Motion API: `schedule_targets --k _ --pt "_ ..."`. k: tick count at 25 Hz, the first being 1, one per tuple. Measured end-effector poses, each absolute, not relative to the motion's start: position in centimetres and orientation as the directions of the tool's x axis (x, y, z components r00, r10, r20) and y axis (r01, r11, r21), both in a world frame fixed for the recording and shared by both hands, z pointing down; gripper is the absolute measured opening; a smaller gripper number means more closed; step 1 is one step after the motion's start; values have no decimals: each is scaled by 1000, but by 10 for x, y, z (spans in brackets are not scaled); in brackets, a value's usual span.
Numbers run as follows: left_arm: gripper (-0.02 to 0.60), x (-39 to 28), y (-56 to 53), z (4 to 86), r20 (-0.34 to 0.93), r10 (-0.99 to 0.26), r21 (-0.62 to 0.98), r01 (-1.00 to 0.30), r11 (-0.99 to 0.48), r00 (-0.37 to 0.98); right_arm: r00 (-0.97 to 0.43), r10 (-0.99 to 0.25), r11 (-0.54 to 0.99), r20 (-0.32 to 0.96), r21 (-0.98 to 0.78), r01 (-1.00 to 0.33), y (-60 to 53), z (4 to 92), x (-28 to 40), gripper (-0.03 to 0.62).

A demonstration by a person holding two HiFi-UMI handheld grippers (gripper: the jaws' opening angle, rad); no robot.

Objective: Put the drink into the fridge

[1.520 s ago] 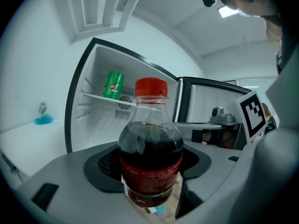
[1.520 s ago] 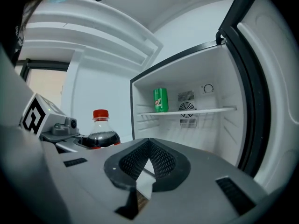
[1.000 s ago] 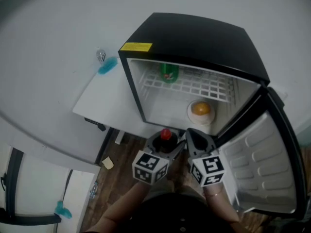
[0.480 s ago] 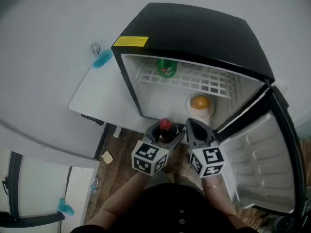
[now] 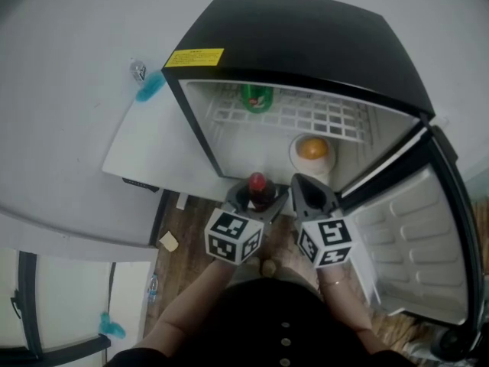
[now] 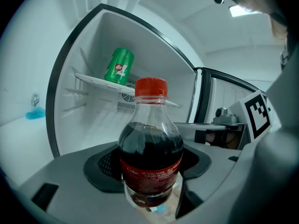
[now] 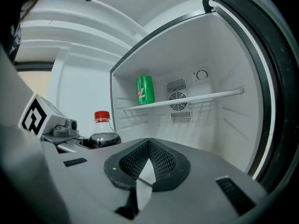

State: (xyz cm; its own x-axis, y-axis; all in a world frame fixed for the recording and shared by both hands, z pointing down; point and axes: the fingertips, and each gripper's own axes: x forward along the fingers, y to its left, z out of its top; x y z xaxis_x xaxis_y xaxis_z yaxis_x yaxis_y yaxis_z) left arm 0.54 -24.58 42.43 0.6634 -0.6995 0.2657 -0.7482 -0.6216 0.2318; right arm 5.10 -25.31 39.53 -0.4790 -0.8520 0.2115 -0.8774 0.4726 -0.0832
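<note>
Far left in head view, a small blue plastic item (image 5: 150, 85) lay on the white tabletop (image 5: 145, 147), just beside a tiny clear object (image 5: 137, 70) that was too small to ID. Next over stood the black mini fridge (image 5: 306, 37) w/ a white interior and a yellow sticker (image 5: 194, 57) at its top front left corner. On its white wire shelf (image 5: 321, 117), at the back left, a green soda can (image 5: 257, 98) stood upright. In front of the fridge opening, above the brown wood floor (image 5: 183, 232), the left gripper (image 5: 257, 199) was clamped on the clear plastic cola bottle (image 6: 150, 148) w/ red cap & red label. Its own view showed the dark pads against both sides of the bottle's lower body, jaws wide, bottle upright, dark drink up to approx the shoulder. So the bottle was outside the fridge, held at the mouth of the lower compartment. Just beside it to the right, the right gripper (image 7: 148, 147) had its jaws closed tip to tip w/ nothing between them, pointing into the fridge. Further right, on the fridge bottom under the shelf, sat a round white cup (image 5: 293, 157) w/ something orange (image 5: 312, 148) in it; couldn't tell what. Far right, the white-lined fridge door (image 5: 416, 243) hung wide open.
</note>
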Motion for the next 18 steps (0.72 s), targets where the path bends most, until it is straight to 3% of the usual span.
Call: schedule_targets --k 18 --pt "318 -1 -267 454 272 -682 205 -733 -648 679 -466 -845 446 261 -135 -885 -266 426 47 8"
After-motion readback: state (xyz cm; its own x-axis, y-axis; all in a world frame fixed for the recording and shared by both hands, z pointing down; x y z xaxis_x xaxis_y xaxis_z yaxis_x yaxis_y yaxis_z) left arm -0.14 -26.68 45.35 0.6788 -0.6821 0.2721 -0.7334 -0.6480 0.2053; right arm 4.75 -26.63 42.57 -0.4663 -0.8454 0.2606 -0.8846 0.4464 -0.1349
